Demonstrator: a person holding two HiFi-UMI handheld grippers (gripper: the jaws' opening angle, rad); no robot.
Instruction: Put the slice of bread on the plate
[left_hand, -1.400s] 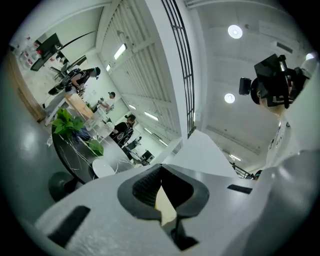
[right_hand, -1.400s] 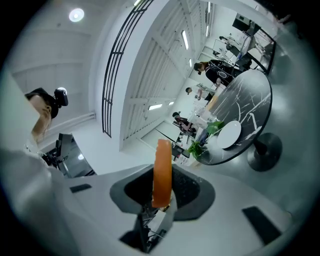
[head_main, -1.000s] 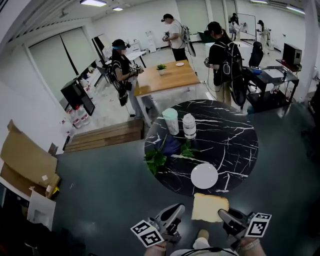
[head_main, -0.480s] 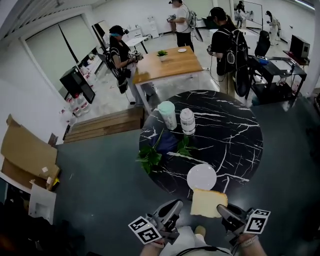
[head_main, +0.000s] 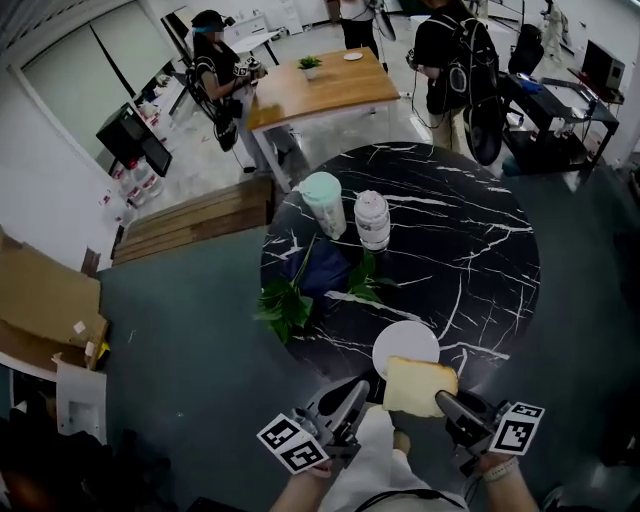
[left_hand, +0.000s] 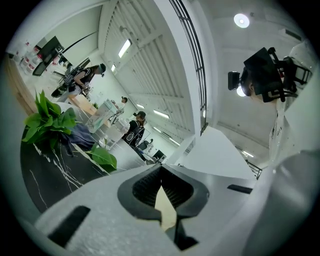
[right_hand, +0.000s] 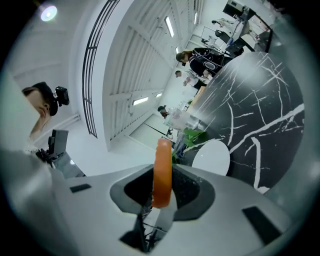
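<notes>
The right gripper (head_main: 447, 402) is pinching a pale, square slice of bread with a brown crust (head_main: 420, 385) by its near right corner. In the right gripper view the orange-brown crust is standing on edge between the dark pads. The slice is hanging flat at the near rim of the round white plate (head_main: 404, 343), its far edge overlapping that rim in the head view.

The plate is lying on the near side of the round black marble worktop with white veins (head_main: 470, 250). The left gripper (head_main: 358, 392) is hovering just near-left of the plate, beside the bread, its jaws pressed together with only a pale slit showing between them.

Beyond the plate a mint-green lidded cup (head_main: 322, 203) and a clear jar with a white lid (head_main: 372, 220) are standing side by side. Green leafy sprigs (head_main: 283, 305) are lying far-left of the plate.
</notes>
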